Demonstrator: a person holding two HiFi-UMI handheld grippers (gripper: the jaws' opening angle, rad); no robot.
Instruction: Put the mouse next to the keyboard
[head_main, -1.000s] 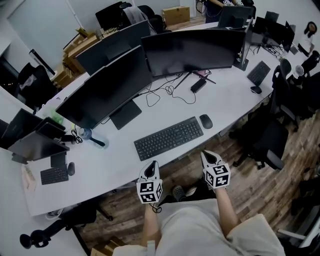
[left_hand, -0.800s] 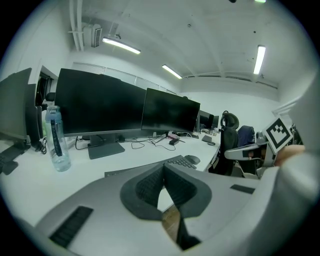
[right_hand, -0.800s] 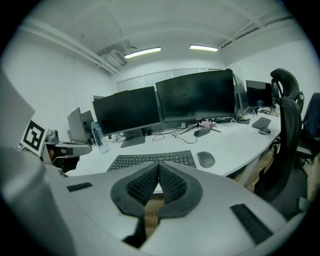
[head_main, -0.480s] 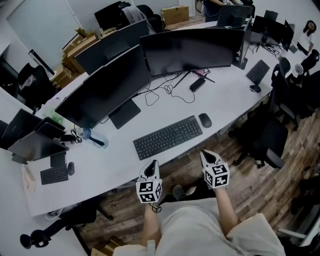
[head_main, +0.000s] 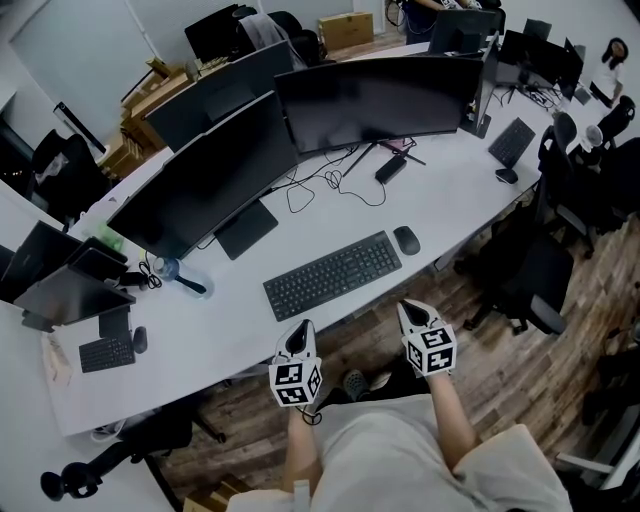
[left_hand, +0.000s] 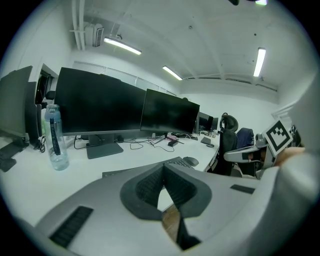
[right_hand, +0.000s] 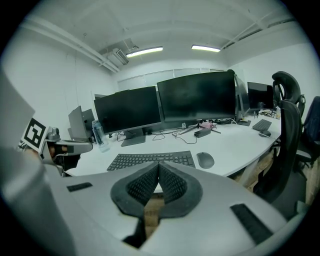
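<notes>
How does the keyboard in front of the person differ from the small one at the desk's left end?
The front keyboard is long and wide; the left keyboard is short and compact. In the head view the front keyboard lies slanted, its right end farther away; the left keyboard lies nearly level. Both are black and lie flat on the white desk.

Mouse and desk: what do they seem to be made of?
Mouse: probably plastic, dark and matte, judging by its smooth rounded shell with little shine. Desk: likely laminated board, white and smooth, since the top is flat and even; its core cannot be seen.
</notes>
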